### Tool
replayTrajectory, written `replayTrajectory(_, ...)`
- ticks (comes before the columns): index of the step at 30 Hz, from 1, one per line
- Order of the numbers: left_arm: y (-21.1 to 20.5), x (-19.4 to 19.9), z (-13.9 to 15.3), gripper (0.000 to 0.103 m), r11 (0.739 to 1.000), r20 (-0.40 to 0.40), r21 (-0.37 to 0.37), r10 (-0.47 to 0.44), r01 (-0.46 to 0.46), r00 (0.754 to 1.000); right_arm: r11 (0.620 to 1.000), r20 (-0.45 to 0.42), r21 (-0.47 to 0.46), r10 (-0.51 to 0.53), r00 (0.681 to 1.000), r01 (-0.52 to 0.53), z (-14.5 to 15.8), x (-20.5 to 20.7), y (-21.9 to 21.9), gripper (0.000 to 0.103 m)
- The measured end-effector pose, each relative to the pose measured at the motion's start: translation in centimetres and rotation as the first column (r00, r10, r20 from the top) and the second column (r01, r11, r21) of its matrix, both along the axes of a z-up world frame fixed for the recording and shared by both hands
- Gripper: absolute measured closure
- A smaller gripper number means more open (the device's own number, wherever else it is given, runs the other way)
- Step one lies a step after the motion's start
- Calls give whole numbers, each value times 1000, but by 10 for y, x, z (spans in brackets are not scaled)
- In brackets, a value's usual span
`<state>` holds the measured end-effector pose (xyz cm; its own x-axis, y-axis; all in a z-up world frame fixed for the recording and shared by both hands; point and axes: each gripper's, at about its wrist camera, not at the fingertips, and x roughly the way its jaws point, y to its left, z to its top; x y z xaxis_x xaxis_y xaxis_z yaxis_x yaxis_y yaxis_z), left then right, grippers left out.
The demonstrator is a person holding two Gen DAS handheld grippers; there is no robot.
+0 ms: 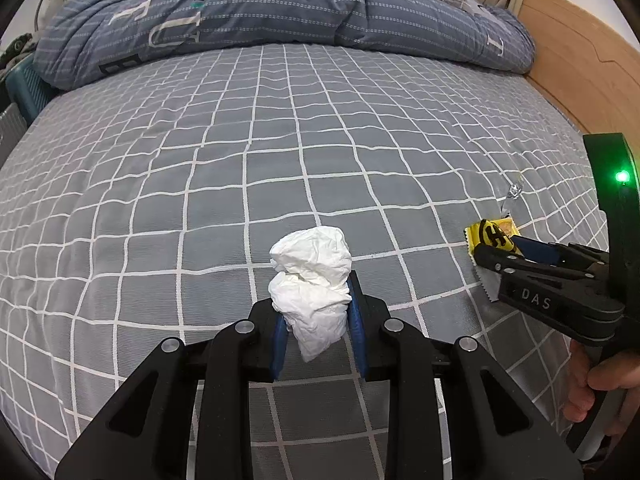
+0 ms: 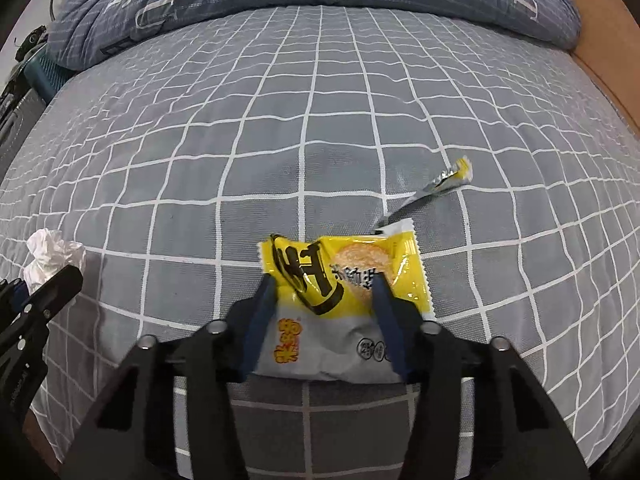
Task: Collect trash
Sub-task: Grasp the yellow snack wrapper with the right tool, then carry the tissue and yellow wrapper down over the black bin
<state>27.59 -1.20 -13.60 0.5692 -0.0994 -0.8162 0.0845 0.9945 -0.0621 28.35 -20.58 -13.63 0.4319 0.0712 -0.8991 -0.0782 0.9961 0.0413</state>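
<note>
so, wrapper vs right gripper: the yellow snack wrapper (image 2: 344,276) lies flat on the checked bedsheet (image 2: 280,140), directly ahead of and under the right gripper (image 2: 326,286), sitting between its two blue pads.
long axis: the wrapper runs roughly crosswise to the fingers, yellow end away from the hand, grey-white end tucked back under the jaws.
right gripper state: jaws partly drawn in, a pad standing at each side of the packet; whether the pads already press on it i cannot tell, and the packet is not lifted off the sheet.
nearer hand: the right one by far; from the left wrist view the wrapper (image 1: 494,236) is well off to the side, with the right gripper (image 1: 496,256) already over it.
left gripper state: the left gripper (image 1: 318,312) is clamped tight on a crumpled white tissue (image 1: 312,276), which bulges up above the pads, held just above the sheet.
other trash: a small torn strip (image 2: 444,182) lies on the sheet beyond the wrapper, apart from it, towards the wooden bed frame (image 1: 580,80).
backdrop: a bunched blue duvet (image 1: 280,4) sits at the far end of the bed, clear of both hands.
judgement on the coming move: looks to me like the squeeze must finish across the packet's width before any lift; thin film may slip or crumple.
</note>
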Motion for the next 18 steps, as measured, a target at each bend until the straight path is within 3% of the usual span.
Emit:
replayTrajectory(7, 1, -1, 1, 78, 1000, 4, -2, 3, -3, 1000, 999, 14, -9, 35, 999, -35, 4, -2, 0, 78)
replayTrajectory(18, 0, -6, 8, 78, 1000, 19, -5, -10, 10, 1000, 999, 65, 18, 27, 998, -28, 23, -13, -6, 86)
